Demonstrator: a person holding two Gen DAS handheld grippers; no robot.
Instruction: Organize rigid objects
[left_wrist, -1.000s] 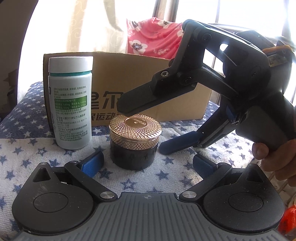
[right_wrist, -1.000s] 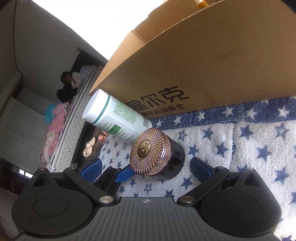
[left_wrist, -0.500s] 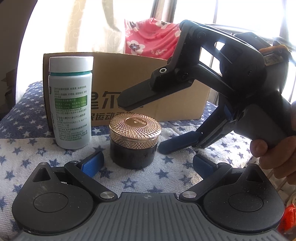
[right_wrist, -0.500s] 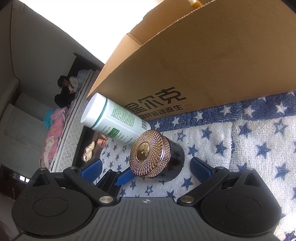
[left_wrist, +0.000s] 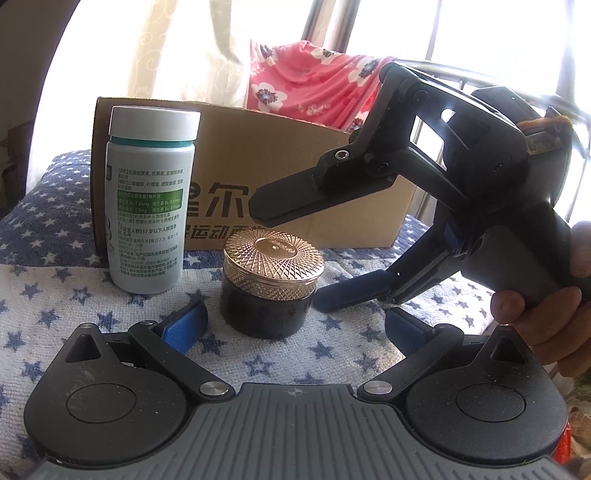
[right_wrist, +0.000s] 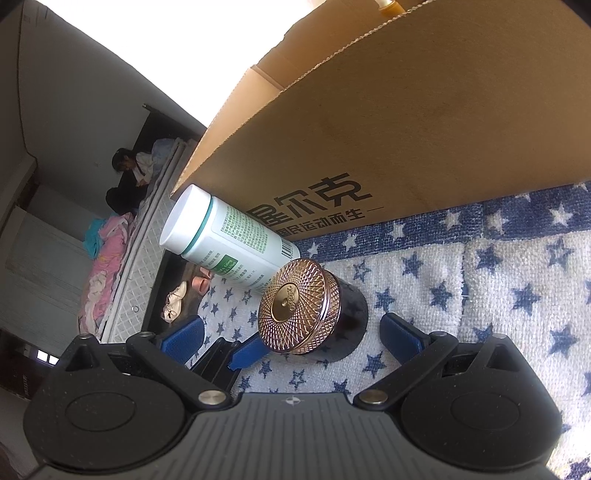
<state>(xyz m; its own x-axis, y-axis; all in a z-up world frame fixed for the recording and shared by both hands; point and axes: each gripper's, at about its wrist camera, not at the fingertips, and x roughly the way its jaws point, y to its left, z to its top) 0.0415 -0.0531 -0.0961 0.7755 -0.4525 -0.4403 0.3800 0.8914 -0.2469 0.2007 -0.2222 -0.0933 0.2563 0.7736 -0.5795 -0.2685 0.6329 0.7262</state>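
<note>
A dark jar with a gold patterned lid (left_wrist: 271, 280) stands on the star towel (left_wrist: 55, 314). A white pill bottle with a teal band (left_wrist: 147, 206) stands upright to its left. My left gripper (left_wrist: 295, 326) is open and low, with the jar just beyond its blue pads. My right gripper (left_wrist: 288, 256) comes in from the right, turned on its side and open. One of its fingers hangs over the lid and the other lies by the jar's base. In the right wrist view the jar (right_wrist: 295, 306) sits just ahead of the open right gripper (right_wrist: 291, 338), with the bottle (right_wrist: 225, 240) behind it.
A cardboard box (left_wrist: 295, 177) with printed characters stands right behind the jar and bottle, its top open. Pink floral cloth (left_wrist: 306, 88) hangs behind it. The towel's edge drops off to the left (right_wrist: 207, 306), with shoes on the floor. A person (right_wrist: 133, 173) sits far back.
The right gripper's upper finger has drawn back slightly to the right. The jar and bottle stand where they were, and both grippers stay open.
</note>
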